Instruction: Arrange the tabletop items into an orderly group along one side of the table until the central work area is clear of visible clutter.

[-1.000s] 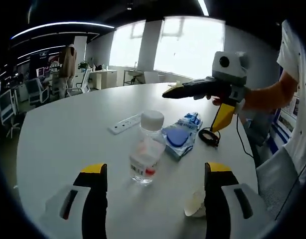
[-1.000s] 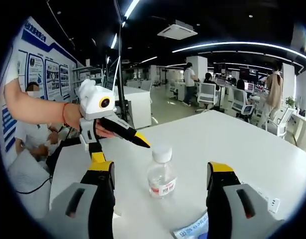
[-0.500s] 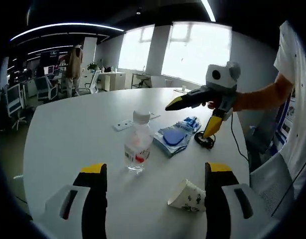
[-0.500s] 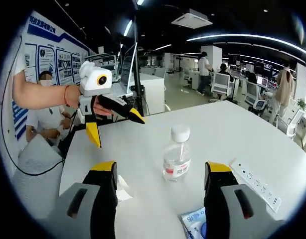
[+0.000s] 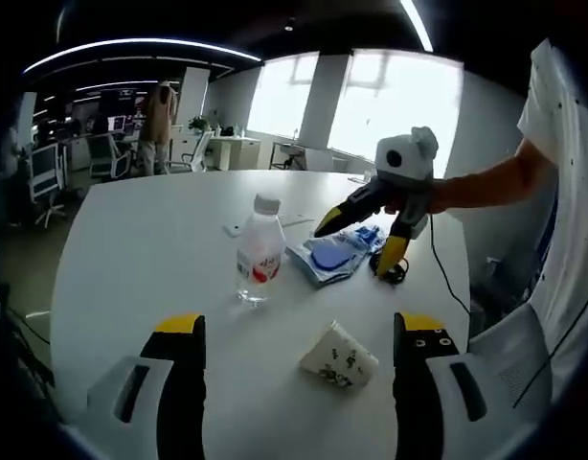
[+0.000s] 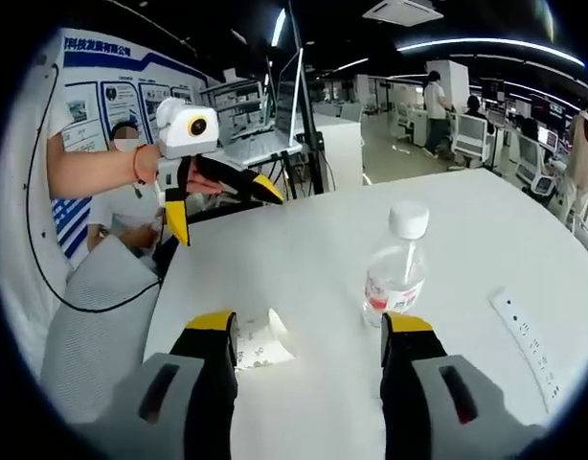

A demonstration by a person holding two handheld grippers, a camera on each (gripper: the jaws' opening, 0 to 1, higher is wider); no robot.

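Note:
A clear water bottle (image 5: 259, 251) with a white cap stands upright on the white table (image 5: 131, 259). To its right lies a blue packet (image 5: 332, 257), and a paper cup (image 5: 338, 355) lies on its side close in front. My left gripper (image 5: 296, 324) is open and holds nothing, well back from the bottle. My right gripper (image 5: 356, 244) hangs open just over the blue packet. In the right gripper view, the bottle (image 6: 395, 268) stands ahead of my open right gripper (image 6: 306, 321), the cup (image 6: 260, 340) lies by its left jaw, and the left gripper (image 6: 222, 211) hovers open beyond.
A black cable coil (image 5: 395, 273) lies right of the packet. A white power strip (image 6: 524, 335) lies past the bottle. A grey chair (image 6: 93, 316) and a seated person are at the table's edge. Desks and office chairs fill the room behind.
Both grippers have drawn back from the bottle, so it looks smaller and the cup is in full view. The right gripper has dropped toward the blue packet. The items have not moved.

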